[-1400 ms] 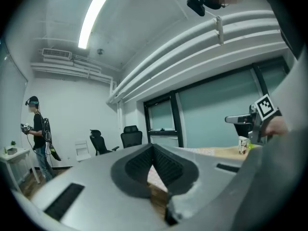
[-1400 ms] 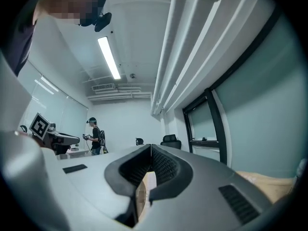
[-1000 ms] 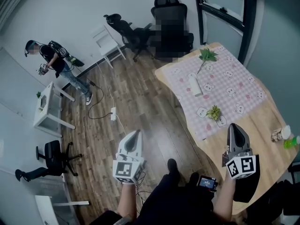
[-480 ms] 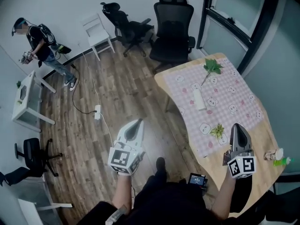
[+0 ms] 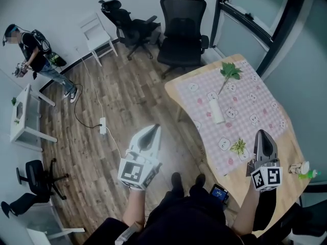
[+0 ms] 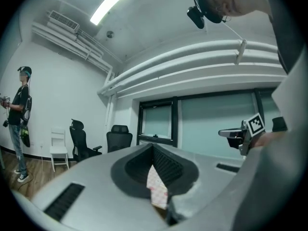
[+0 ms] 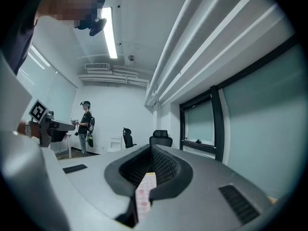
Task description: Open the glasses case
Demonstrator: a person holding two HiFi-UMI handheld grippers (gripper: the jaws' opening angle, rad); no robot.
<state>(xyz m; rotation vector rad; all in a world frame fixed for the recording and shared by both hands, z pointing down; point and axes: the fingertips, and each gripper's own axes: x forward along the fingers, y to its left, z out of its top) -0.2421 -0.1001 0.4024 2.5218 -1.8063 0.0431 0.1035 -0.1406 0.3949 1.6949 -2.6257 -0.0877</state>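
I hold two hand-held grippers. The left hand-held gripper (image 5: 154,128) has its jaws closed together on nothing, and it hangs over the wooden floor (image 5: 127,101), off the left side of the desk (image 5: 180,88). The right hand-held gripper (image 5: 262,133) is closed and empty too, and it sits above the near end of the desk. Through the slit of each pair of jaws I see only a sliver of the pink checked cloth (image 5: 255,98).

That one cloth covers most of the desk. One glasses case (image 5: 216,109), white and oblong, lies on it near the middle of the desk, lid down, well apart from both hand-held grippers. Two leafy sprigs rest on the cloth: one (image 5: 231,71) towards the far end of the desk, and one (image 5: 238,147) at the near edge of the cloth, just beside my right hand-held gripper.

Beyond the far end of the desk stand two black office chairs (image 5: 184,22) and one white chair (image 5: 95,32). One other person (image 5: 30,50) stands far off to the desk's left.
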